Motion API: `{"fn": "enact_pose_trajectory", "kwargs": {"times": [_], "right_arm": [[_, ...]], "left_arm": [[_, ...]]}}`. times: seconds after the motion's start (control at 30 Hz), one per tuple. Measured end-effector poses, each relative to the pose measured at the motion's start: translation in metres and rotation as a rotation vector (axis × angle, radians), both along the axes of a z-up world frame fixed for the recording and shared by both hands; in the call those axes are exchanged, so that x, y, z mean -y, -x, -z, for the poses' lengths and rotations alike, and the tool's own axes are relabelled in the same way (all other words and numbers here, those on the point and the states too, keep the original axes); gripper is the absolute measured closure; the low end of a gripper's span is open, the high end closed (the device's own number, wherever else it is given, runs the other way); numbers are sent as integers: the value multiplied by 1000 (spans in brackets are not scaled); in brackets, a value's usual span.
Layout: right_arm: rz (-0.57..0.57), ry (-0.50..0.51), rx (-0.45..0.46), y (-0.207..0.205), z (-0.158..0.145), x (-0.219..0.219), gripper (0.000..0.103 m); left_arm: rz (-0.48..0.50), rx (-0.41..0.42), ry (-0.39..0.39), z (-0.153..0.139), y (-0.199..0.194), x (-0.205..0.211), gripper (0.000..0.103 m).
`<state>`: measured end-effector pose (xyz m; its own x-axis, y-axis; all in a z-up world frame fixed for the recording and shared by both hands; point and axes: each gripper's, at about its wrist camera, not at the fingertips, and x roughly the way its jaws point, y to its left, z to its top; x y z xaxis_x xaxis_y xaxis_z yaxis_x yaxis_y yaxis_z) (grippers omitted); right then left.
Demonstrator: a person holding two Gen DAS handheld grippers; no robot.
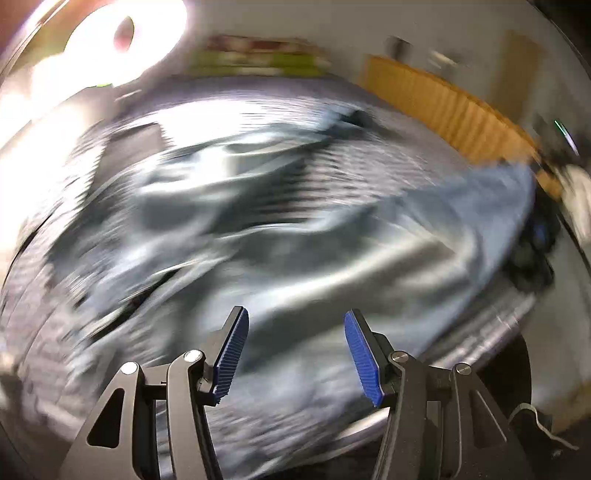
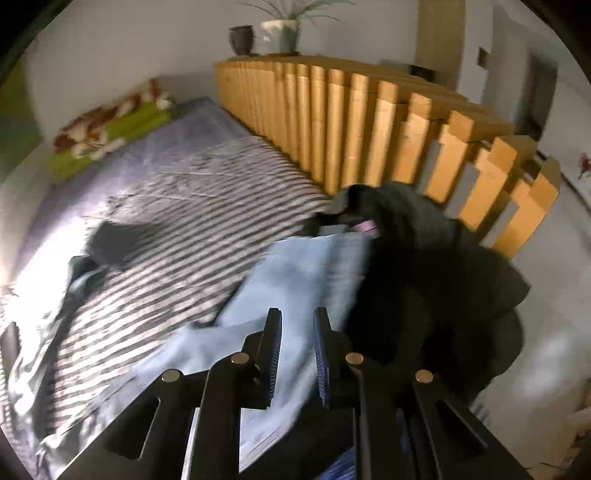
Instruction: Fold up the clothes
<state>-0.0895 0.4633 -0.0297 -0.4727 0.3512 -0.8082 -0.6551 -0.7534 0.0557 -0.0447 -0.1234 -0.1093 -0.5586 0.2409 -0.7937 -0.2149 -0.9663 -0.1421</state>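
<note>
The left wrist view is badly motion-blurred. My left gripper [image 1: 295,313] is open with nothing between its blue pads [image 1: 232,354], and it hovers over a crumpled grey-blue garment [image 1: 295,236] on the striped bed cover [image 1: 369,162]. In the right wrist view my right gripper [image 2: 298,314] has its jaws a narrow gap apart. It is over a light blue garment [image 2: 295,266] that shows through the gap, with no fold visibly pinched. A heap of black clothing [image 2: 424,280] lies just right of the fingers. A small dark grey piece [image 2: 118,240] lies farther left on the cover.
A wooden slatted railing [image 2: 369,129] runs along the bed's far side, with potted plants [image 2: 280,33] on top. A green cushion with a plush toy [image 2: 110,129] lies at the head of the bed. Strong light glare [image 1: 129,33] fills the left view's upper left.
</note>
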Motion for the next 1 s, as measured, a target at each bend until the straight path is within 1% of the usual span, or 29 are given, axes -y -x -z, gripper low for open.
{"fn": "enact_pose_trajectory", "kwargs": {"times": [0.1,0.17,0.2,0.27,0.33,0.37,0.43,0.5,0.53,0.6,0.63,0.67,0.7,0.77,0.83,0.9,0.97,1.0], "right_arm": [[-80,22,-36,5,-5,38,84],[-169,48,-51,13,-5,73,81],[-197,58,-55,15,-5,85,80],[-276,89,-64,27,-3,122,79],[-336,103,-73,35,-3,150,78],[-357,99,-74,39,-5,159,76],[-386,80,-87,47,-10,181,74],[-419,83,-117,58,-14,196,67],[-429,86,-128,60,-17,200,65],[-436,84,-144,72,-21,205,56],[-435,83,-150,80,-21,204,54],[-440,85,-152,90,-19,204,48],[-442,88,-149,96,-18,203,46],[-442,124,-142,118,-9,194,45],[-427,199,-144,142,5,182,45],[-375,294,-155,171,27,166,45],[-347,351,-152,194,45,157,45],[-327,384,-145,212,59,151,45]], "left_arm": [[-194,12,-16,2,3,78,45],[-311,21,-28,4,2,125,44],[-364,31,-46,6,2,147,44],[-455,40,-102,4,2,188,45],[-492,27,-142,0,5,216,45],[-508,2,-158,-11,9,226,45],[-508,-40,-156,-28,19,231,45],[-481,-90,-138,-51,36,228,44],[-460,-108,-129,-60,45,224,44],[-417,-136,-112,-75,68,211,42],[-398,-143,-112,-79,82,205,40],[-373,-140,-115,-81,100,197,38],[-359,-132,-119,-81,114,190,38],[-316,-106,-107,-75,147,173,37],[-287,-88,-35,-62,181,154,37],[-238,-66,19,-47,212,139,36],[-166,-9,58,-26,245,123,29],[-145,7,72,-18,257,117,29]]}}
